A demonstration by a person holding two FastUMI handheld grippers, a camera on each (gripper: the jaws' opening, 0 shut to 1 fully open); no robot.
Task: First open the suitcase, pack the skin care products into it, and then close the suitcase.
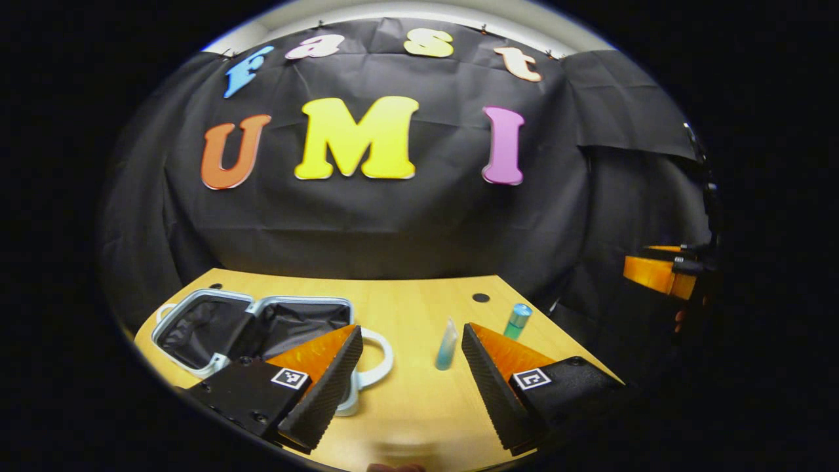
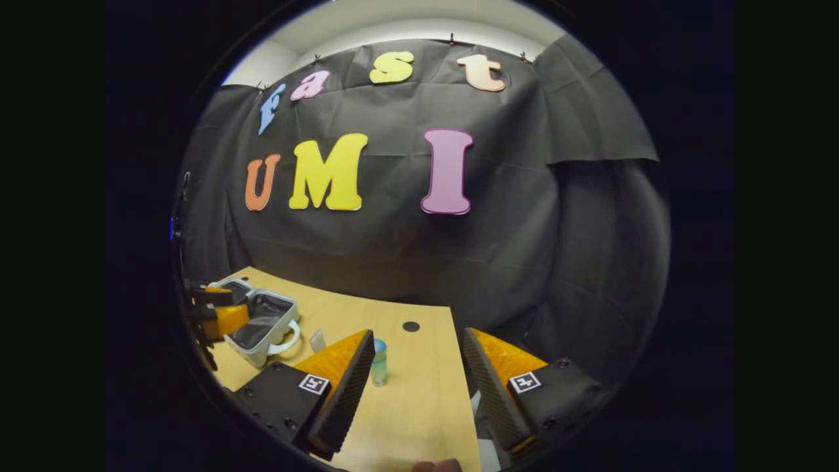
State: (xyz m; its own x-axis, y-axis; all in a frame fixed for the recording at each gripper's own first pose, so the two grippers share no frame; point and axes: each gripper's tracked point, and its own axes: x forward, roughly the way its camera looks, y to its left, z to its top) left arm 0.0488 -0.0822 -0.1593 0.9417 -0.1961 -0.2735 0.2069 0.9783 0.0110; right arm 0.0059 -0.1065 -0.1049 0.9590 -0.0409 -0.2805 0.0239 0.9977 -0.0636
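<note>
Suitcase, small grey hard-shell, black-lined (image 1: 255, 328): lies open at nine o'clock, ready for packing. Skin-care tube, translucent blue (image 1: 446, 346), and blue-capped green bottle (image 1: 517, 320): standing at one o'clock on light wooden table (image 1: 419, 308), unpacked. Left gripper (image 1: 411, 377), right gripper (image 2: 419, 380): jaws released, empty.

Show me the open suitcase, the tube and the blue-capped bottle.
suitcase (image 1: 196, 326): left gripper view, dark lining of its left half.
tube (image 1: 446, 346): left gripper view, middle of its body.
blue-capped bottle (image 1: 518, 320): left gripper view, upper body.
</note>
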